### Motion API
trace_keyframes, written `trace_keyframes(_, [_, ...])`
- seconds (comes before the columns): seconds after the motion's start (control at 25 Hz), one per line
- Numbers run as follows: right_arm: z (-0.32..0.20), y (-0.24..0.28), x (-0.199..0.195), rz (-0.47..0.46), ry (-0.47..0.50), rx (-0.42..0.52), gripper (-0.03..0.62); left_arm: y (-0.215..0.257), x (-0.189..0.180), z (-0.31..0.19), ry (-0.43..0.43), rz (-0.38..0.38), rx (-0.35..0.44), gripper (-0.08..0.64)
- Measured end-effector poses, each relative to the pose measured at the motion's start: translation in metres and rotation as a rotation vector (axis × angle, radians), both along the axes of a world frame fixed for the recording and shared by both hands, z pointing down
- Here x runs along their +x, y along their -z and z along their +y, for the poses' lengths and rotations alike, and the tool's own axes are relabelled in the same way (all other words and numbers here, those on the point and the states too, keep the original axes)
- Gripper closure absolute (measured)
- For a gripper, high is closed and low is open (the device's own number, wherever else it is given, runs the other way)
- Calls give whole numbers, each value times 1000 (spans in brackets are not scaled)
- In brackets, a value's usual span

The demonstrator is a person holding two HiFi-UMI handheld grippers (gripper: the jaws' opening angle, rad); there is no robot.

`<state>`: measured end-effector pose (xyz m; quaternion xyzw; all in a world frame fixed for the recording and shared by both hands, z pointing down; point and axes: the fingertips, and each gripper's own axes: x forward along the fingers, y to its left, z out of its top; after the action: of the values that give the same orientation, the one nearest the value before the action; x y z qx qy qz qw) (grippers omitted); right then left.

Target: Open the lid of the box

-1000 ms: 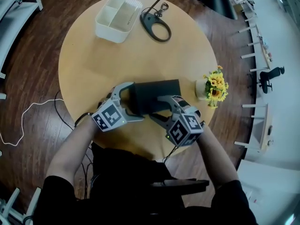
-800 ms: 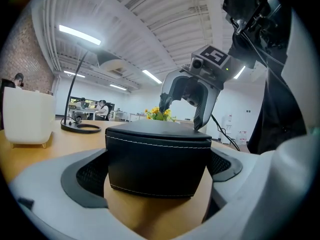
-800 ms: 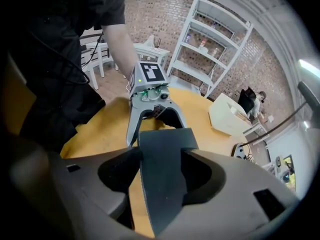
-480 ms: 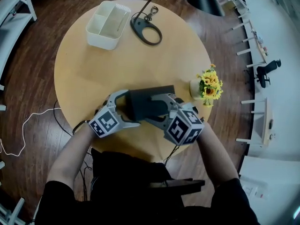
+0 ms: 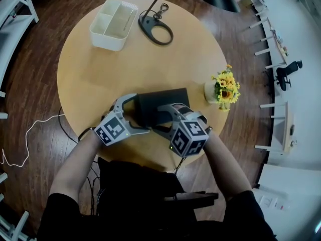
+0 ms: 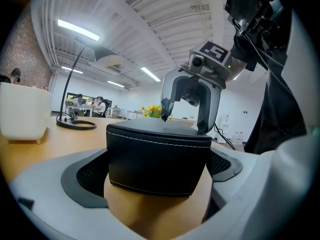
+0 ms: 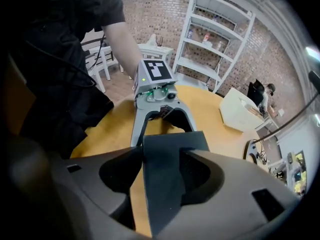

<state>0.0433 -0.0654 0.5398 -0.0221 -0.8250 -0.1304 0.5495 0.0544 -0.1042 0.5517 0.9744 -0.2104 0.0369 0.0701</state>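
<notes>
A closed black box (image 5: 156, 102) with white stitching lies near the front edge of the round wooden table (image 5: 95, 74). My left gripper (image 5: 140, 113) straddles its left end, and in the left gripper view the box (image 6: 157, 159) fills the gap with both pads against its sides. From the right, my right gripper (image 5: 161, 118) reaches over the box. In the right gripper view both jaws press on the lid (image 7: 165, 174). The left gripper view shows the right gripper (image 6: 183, 123) with its fingertips at the lid's far edge. The lid is down.
A white divided container (image 5: 113, 16) and a black lamp base (image 5: 155, 28) stand at the table's far side. A small pot of yellow flowers (image 5: 223, 90) sits just right of the box. The table's front edge is close behind both grippers.
My right gripper has slid a little left, further over the box. The left gripper and the box have stayed put, and the lid is still closed.
</notes>
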Motion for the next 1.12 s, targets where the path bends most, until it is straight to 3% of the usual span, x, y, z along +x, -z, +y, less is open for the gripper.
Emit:
trace_keyframes(0.24, [2, -4, -2, 31, 88, 28, 354, 0, 0, 0, -3, 0, -2, -38])
trace_keyframes(0.52, [1, 4, -4, 15, 73, 30, 354, 0, 0, 1, -4, -6, 2, -34])
trace_keyframes(0.84, [-20, 61, -6, -166, -93, 0, 351, -6, -2, 0, -2, -14, -25, -32])
trace_keyframes(1.04, [-64, 99, -18, -281, -144, 60, 354, -14, -2, -1, 0, -45, -51, -28])
trace_keyframes(1.12, [-86, 104, -21, -303, -191, 84, 419, -18, -1, -1, 1, -65, -60, -28])
